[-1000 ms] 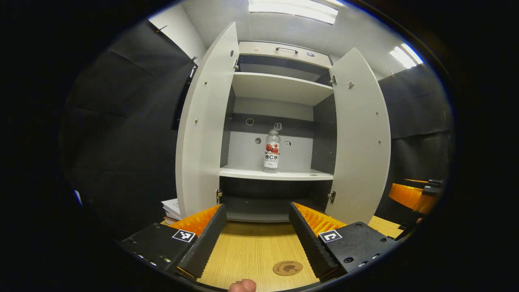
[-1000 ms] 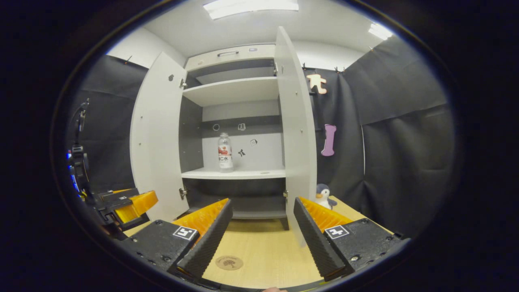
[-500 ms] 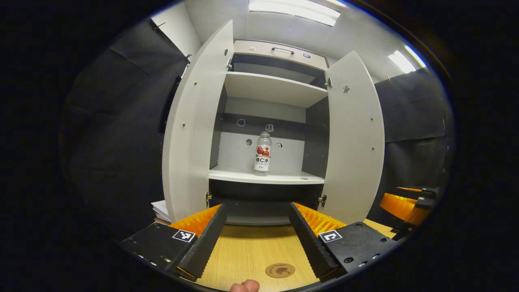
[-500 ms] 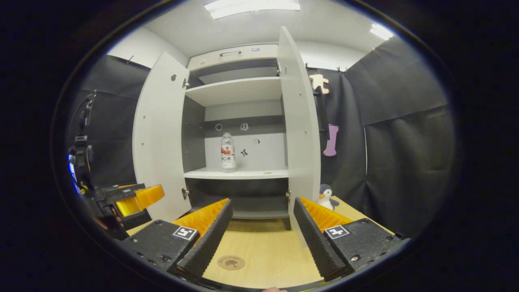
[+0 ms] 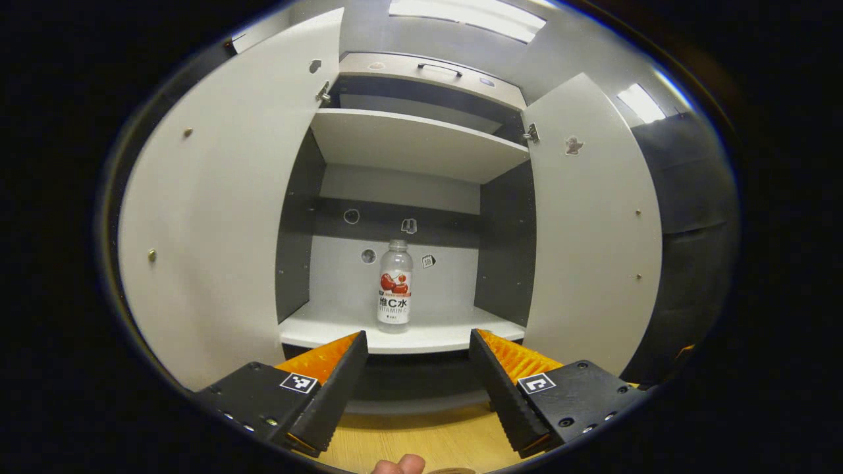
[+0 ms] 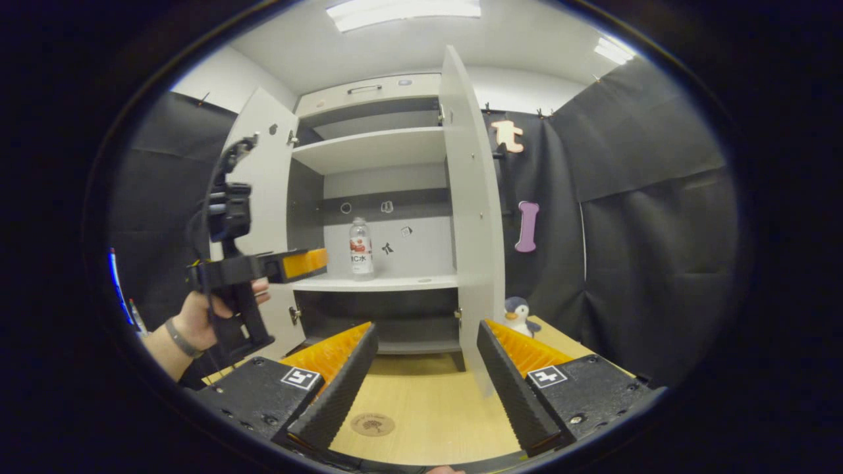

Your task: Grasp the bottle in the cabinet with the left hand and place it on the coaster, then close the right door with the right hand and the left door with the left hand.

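A clear bottle with a red and white label stands upright on the cabinet's lower shelf, between the two doors that stand wide. My left gripper is open, raised to shelf height just in front of the bottle, with nothing between its fingers. The right gripper view has the same bottle and the left gripper, held by a hand at the left door. My right gripper is open and low over the table, with the round coaster between its fingers and the right door ahead.
An upper shelf spans the cabinet above the bottle. A penguin toy sits on the wooden table right of the right door. Black cloth walls close the booth on both sides.
My left gripper has risen and moved forward toward the cabinet, so the bottle looms larger and the coaster has dropped out of its view. The right gripper has barely moved.
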Demonstrator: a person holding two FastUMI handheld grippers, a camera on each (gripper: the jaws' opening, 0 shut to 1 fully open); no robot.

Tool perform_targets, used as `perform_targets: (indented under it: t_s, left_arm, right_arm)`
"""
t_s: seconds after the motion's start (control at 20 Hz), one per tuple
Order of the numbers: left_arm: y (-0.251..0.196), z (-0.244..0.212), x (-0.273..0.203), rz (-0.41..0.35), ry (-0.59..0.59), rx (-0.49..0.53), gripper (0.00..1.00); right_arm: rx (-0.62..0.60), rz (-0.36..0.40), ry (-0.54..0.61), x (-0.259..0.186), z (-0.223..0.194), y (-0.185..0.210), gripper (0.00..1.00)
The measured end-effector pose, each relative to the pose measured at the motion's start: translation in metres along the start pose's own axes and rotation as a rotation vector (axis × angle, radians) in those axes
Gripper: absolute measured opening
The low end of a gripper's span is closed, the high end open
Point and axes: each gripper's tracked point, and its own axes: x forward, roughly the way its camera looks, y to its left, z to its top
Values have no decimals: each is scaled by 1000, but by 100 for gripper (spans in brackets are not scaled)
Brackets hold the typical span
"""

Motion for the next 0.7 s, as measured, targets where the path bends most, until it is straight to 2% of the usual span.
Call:
perform_targets:
  t_s: [0.25,0.45,0.7]
  left_arm:
    - [11,6,90,24,20,-25,95]
    - [26,-10,150,47,66,-11,95]
    - [36,-8,197,69,49,-5,95]
  right_arm:
    - [12,-37,10,2,5,-13,99]
    - [9,-99,10,8,10,-30,99]
    - [38,-150,25,16,11,-45,99]
